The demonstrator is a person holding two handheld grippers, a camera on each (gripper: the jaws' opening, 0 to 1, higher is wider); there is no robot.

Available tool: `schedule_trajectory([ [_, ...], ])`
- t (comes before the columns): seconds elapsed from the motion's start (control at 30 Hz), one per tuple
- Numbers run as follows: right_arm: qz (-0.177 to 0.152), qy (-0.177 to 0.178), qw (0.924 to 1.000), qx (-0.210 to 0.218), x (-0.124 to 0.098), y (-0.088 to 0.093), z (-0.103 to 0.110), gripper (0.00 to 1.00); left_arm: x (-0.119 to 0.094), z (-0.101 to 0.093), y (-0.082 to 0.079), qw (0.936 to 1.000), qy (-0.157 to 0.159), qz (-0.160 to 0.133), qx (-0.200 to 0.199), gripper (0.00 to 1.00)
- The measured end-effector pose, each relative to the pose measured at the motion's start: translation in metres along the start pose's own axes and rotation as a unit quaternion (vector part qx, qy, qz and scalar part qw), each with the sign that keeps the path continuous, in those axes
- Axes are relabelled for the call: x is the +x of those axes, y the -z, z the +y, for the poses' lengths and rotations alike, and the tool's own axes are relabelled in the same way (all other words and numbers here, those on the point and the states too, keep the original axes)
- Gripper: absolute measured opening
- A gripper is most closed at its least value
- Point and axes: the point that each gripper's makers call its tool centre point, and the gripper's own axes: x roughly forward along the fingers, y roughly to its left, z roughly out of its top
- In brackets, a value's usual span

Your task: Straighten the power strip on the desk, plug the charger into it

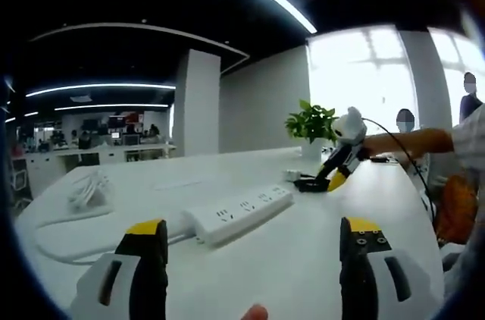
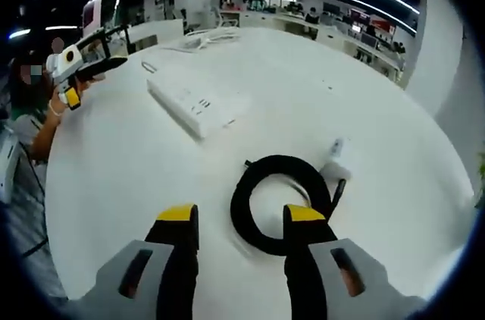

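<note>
The white power strip (image 1: 239, 212) lies at a slant on the white desk (image 1: 303, 259), sockets facing up, just beyond my left gripper (image 1: 251, 227). That gripper is open with nothing between its jaws. Farther right, my right gripper (image 1: 339, 167) hovers over a black cable coil (image 1: 309, 182). In the right gripper view, the black coiled cable (image 2: 279, 202) lies directly ahead of my right gripper (image 2: 241, 214), which is open, its right jaw overlapping the coil. The white charger plug (image 2: 333, 159) rests at the coil's far side. The power strip (image 2: 193, 104) lies beyond, and the left gripper (image 2: 83, 66) is at upper left.
A bundle of white cord (image 1: 87, 187) sits at the desk's far left, and the strip's white lead (image 1: 68, 252) curves along the near left edge. A potted plant (image 1: 311, 123) stands at the back. A person's arm (image 1: 409, 140) reaches in from the right.
</note>
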Motion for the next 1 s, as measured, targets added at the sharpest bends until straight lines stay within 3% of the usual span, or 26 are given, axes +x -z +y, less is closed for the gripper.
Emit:
schedule_trajectory([
  [0.1,0.027,0.002,0.9993,-0.026,0.0,0.003,0.002,0.44,0.0,0.0,0.0,1.0,0.001,0.002,0.0,0.96],
  [0.37,0.081,-0.015,0.9956,-0.046,0.001,0.009,0.004,0.43,0.0,-0.002,0.001,1.0,0.003,0.006,0.002,0.96],
  [0.83,0.146,-0.038,0.9849,-0.085,0.005,0.01,-0.008,0.26,0.001,0.001,0.002,1.0,0.0,0.009,0.0,0.96],
  [1.0,0.166,-0.044,0.9802,-0.097,0.005,0.013,-0.007,0.26,0.001,0.002,0.003,0.9999,0.0,0.011,0.0,0.96],
])
